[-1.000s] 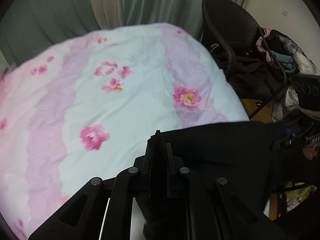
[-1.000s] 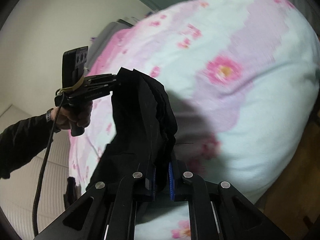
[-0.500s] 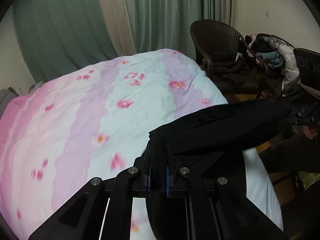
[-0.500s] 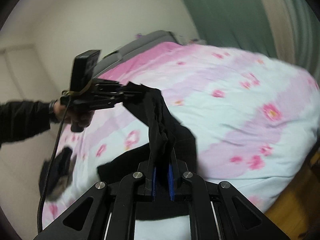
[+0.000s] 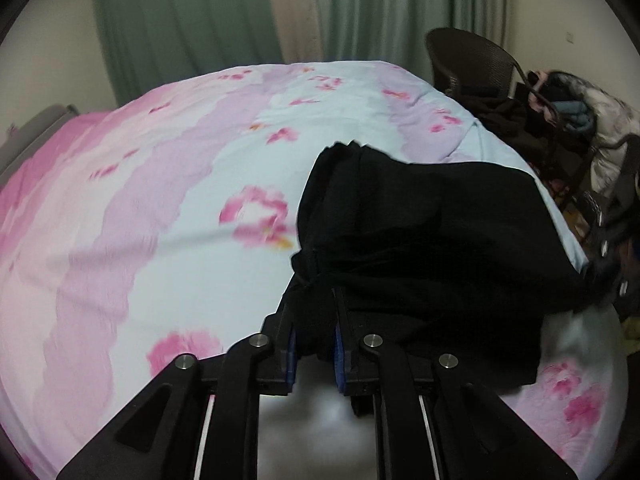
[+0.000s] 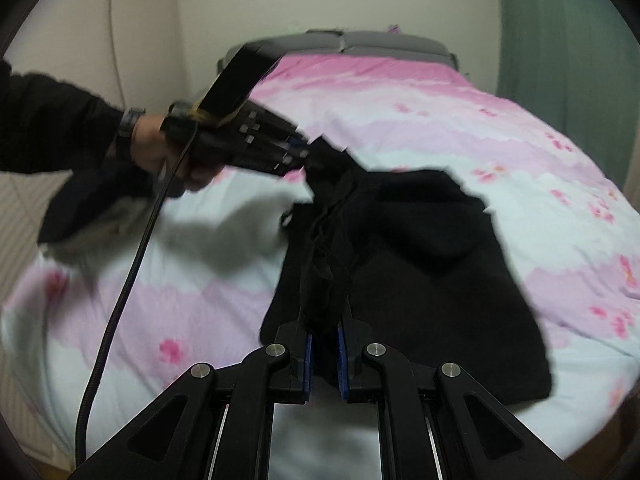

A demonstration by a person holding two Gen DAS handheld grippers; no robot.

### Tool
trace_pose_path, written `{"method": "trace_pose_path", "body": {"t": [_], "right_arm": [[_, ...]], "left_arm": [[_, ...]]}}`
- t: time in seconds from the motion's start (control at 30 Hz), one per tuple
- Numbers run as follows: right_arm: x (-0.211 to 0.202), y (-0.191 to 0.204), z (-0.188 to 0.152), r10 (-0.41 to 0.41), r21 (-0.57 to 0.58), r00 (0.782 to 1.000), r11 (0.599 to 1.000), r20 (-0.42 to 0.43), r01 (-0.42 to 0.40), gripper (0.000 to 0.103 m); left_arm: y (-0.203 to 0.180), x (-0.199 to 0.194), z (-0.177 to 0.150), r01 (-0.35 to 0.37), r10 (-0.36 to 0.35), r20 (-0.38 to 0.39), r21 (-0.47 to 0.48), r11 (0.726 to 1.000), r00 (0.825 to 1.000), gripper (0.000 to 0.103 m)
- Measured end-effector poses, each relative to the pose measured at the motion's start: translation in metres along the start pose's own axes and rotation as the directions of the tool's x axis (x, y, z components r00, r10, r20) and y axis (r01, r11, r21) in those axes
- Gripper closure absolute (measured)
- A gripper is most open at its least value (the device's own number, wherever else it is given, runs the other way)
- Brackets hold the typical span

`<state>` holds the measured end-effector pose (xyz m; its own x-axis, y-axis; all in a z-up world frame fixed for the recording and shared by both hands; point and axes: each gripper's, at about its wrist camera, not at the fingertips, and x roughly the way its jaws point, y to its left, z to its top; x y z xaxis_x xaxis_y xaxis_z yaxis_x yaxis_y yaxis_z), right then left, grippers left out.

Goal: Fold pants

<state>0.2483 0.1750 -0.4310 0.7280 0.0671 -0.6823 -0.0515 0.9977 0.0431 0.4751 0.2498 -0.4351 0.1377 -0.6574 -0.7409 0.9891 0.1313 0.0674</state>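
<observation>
Left claw [image 5: 314, 346]: jaws easing apart at this moment, with a bunched edge of the black pants [image 5: 432, 256] between the blue pads; in the left wrist view the cloth fills the gap, so the pinch looks not yet let go.
Right claw [image 6: 325, 360]: pads pressed together on a gathered fold of the same pants [image 6: 400, 272], the cloth rising out of the gap toward the far side.
Left claw seen from the right wrist [image 6: 296, 156]: far and to the left, carried by a person's hand [image 6: 160, 152] in a dark sleeve, its tips at the far corner of the garment; blur hides whether the pads touch there.
Pants: lying on the near right part of the bed [image 5: 140, 220], doubled over into a rough dark rectangle, the held edge lifted and rumpled, the rest resting on the flowered cover.
Step in hand, as I judge it: laying the carried edge down over the lower layer to finish a fold.
Doing it well: keep both held corners level and taut between the claws so the edge lands straight; lower until the cloth rests on the layer beneath before parting the pads; release both sides together, else one corner drags.
Risk: the bunched cloth near the right claw may set a crease or a crooked edge.
Surroundings: a wicker chair [image 5: 472, 64] piled with clothes stands far right, well apart.
</observation>
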Motion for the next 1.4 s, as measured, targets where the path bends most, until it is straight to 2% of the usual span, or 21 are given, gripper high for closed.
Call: {"method": "trace_pose_path", "body": {"t": [0.13,0.23,0.27,0.3,0.33,0.37,0.43,0.47,0.6,0.67,0.8,0.83,0.9,0.93,1.03,1.13,1.2,1.23,1.3,1.33,1.4], "right_arm": [[0.027,0.019,-0.016,-0.004,-0.042,0.999,0.999,-0.045,0.002,0.092],[0.035,0.025,-0.024,0.005,-0.053,0.996,0.999,-0.086,-0.010,0.088],[0.039,0.026,-0.025,0.014,-0.054,0.995,0.998,-0.099,-0.019,0.087],[0.043,0.027,-0.027,0.016,-0.060,0.993,0.998,-0.121,-0.023,0.080],[0.046,0.029,-0.028,0.026,-0.074,0.989,0.997,-0.147,-0.037,0.067],[0.045,0.033,-0.026,0.029,-0.091,0.987,0.995,-0.156,-0.044,0.064],[0.036,0.043,-0.026,0.024,-0.142,0.990,0.989,-0.138,-0.044,0.059],[0.029,0.046,-0.023,0.027,-0.158,0.991,0.986,-0.129,-0.048,0.054],[-0.005,0.044,-0.002,0.048,-0.186,0.996,0.981,-0.080,-0.062,0.047],[-0.021,0.031,0.011,0.047,-0.202,0.998,0.978,-0.051,-0.056,0.045],[-0.033,-0.027,0.043,0.099,-0.188,0.994,0.976,-0.051,-0.107,0.044],[-0.029,-0.048,0.053,0.112,-0.189,0.992,0.975,-0.055,-0.120,0.044],[-0.016,-0.088,0.076,0.143,-0.201,0.987,0.967,-0.068,-0.154,0.044],[-0.008,-0.109,0.087,0.163,-0.209,0.983,0.962,-0.082,-0.177,0.044],[0.029,-0.160,0.122,0.258,-0.213,0.956,0.935,-0.138,-0.283,0.044],[0.076,-0.201,0.157,0.343,-0.264,0.913,0.880,-0.223,-0.395,0.044],[0.113,-0.216,0.177,0.403,-0.299,0.864,0.820,-0.302,-0.488,0.044],[0.131,-0.219,0.185,0.424,-0.321,0.838,0.786,-0.344,-0.529,0.044],[0.158,-0.219,0.194,0.462,-0.345,0.775,0.710,-0.430,-0.614,0.045],[0.170,-0.216,0.197,0.480,-0.340,0.733,0.668,-0.482,-0.662,0.046],[0.185,-0.208,0.197,0.495,-0.336,0.670,0.604,-0.553,-0.723,0.046]], "left_arm": [[-0.002,-0.008,-0.011,-0.081,0.082,0.023,-0.045,0.996,0.996,0.071],[-0.007,-0.019,-0.008,-0.109,0.111,0.025,-0.056,0.992,0.994,0.067],[-0.008,-0.024,-0.008,-0.123,0.124,0.026,-0.059,0.991,0.992,0.061],[-0.007,-0.029,-0.008,-0.136,0.138,0.027,-0.067,0.988,0.990,0.059],[-0.008,-0.039,-0.005,-0.150,0.154,0.036,-0.086,0.985,0.987,0.058],[-0.007,-0.045,-0.004,-0.163,0.168,0.039,-0.103,0.981,0.985,0.056],[-0.007,-0.061,-0.002,-0.193,0.202,0.040,-0.156,0.969,0.979,0.045],[-0.007,-0.072,-0.002,-0.214,0.225,0.040,-0.188,0.959,0.974,0.044],[-0.018,-0.106,-0.002,-0.306,0.326,0.012,-0.315,0.899,0.945,0.043],[-0.028,-0.115,0.000,-0.367,0.383,-0.029,-0.366,0.855,0.923,0.041],[-0.060,-0.113,0.010,-0.480,0.486,-0.128,-0.495,0.725,0.865,0.040],[-0.071,-0.106,0.016,-0.514,0.508,-0.174,-0.536,0.670,0.843,0.040],[-0.087,-0.092,0.024,-0.551,0.528,-0.232,-0.584,0.595,0.817,0.040],[-0.100,-0.081,0.032,-0.568,0.539,-0.261,-0.614,0.548,0.801,0.040],[-0.127,-0.055,0.048,-0.593,0.569,-0.301,-0.673,0.442,0.766,0.040],[-0.149,-0.022,0.057,-0.602,0.582,-0.359,-0.740,0.299,0.730,0.040],[-0.157,-0.006,0.060,-0.592,0.583,-0.386,-0.777,0.212,0.715,0.040],[-0.163,0.006,0.063,-0.575,0.583,-0.394,-0.803,0.158,0.710,0.040],[-0.171,0.025,0.071,-0.545,0.579,-0.393,-0.831,0.109,0.714,0.040],[-0.176,0.037,0.077,-0.533,0.575,-0.388,-0.840,0.100,0.720,0.040],[-0.183,0.057,0.089,-0.537,0.574,-0.391,-0.838,0.101,0.720,0.040]]}}
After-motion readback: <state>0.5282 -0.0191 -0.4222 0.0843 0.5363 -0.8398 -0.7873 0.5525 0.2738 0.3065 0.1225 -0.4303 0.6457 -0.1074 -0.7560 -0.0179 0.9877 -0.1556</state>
